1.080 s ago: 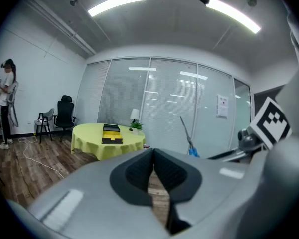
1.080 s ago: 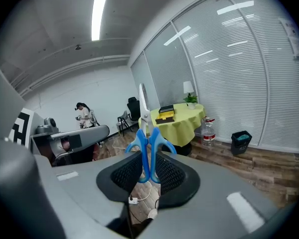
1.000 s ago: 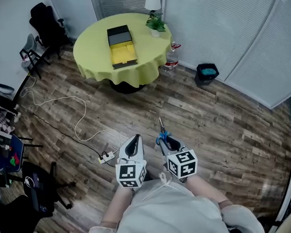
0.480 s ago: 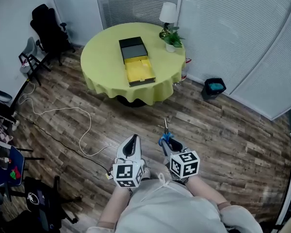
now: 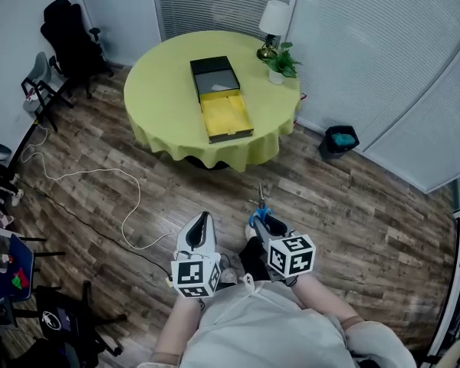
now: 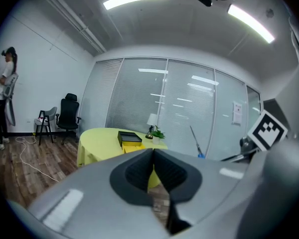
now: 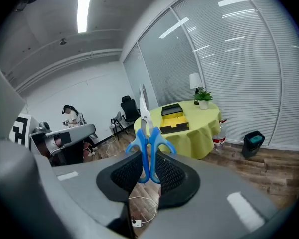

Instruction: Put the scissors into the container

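Near the person, well short of the far table (image 5: 165, 90), the right gripper (image 5: 259, 222) has its jaws clamped on the scissors (image 7: 145, 118) at the blue handles, blades pointing up. Left gripper (image 5: 202, 225) jaws are together, empty. Scissors are probably light, stiff and slick, so the handles are the best hold. The container (image 5: 224, 106) sits open on the table.

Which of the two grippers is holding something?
The right gripper: its jaws clamp the blue handles of the scissors. The left gripper has its jaws shut together with nothing between them.
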A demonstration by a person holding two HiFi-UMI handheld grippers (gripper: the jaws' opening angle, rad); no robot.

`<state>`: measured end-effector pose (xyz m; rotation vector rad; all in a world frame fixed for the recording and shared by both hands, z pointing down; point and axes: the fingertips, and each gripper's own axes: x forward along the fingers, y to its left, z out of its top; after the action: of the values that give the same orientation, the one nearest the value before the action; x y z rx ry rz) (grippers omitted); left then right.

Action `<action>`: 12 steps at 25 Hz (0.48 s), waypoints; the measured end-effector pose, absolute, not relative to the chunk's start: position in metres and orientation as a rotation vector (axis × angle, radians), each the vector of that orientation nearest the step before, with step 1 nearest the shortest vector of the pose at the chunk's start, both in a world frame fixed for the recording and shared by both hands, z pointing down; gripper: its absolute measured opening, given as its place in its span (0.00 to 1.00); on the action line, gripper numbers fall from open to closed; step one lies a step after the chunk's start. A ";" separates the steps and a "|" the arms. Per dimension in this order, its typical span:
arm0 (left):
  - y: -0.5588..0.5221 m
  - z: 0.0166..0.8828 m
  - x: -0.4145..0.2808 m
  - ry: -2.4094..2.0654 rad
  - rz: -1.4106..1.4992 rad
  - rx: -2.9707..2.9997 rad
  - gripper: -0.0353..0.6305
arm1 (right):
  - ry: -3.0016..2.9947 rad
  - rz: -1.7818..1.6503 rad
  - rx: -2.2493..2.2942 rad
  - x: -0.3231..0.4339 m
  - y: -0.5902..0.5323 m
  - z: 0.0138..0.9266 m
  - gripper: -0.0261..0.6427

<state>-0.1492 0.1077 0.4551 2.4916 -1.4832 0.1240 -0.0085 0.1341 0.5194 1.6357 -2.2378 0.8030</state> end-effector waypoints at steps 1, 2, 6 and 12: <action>0.100 0.457 -0.149 -1.491 0.128 2.487 0.06 | -2.241 0.799 1.629 -0.008 0.125 0.520 0.17; 0.092 0.458 -0.148 -1.500 0.133 2.484 0.06 | -2.245 0.793 1.621 -0.006 0.115 0.522 0.17; 0.052 0.457 -0.138 -1.549 0.158 2.486 0.06 | -2.281 0.779 1.570 -0.002 0.067 0.526 0.17; -0.032 0.447 -0.108 -1.622 0.177 2.480 0.06 | -2.353 0.749 1.501 0.019 -0.026 0.516 0.17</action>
<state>-0.1083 -0.0324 0.4473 2.4799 -1.6225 0.1766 0.0187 -0.0263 0.5158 1.5007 -2.3530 0.7491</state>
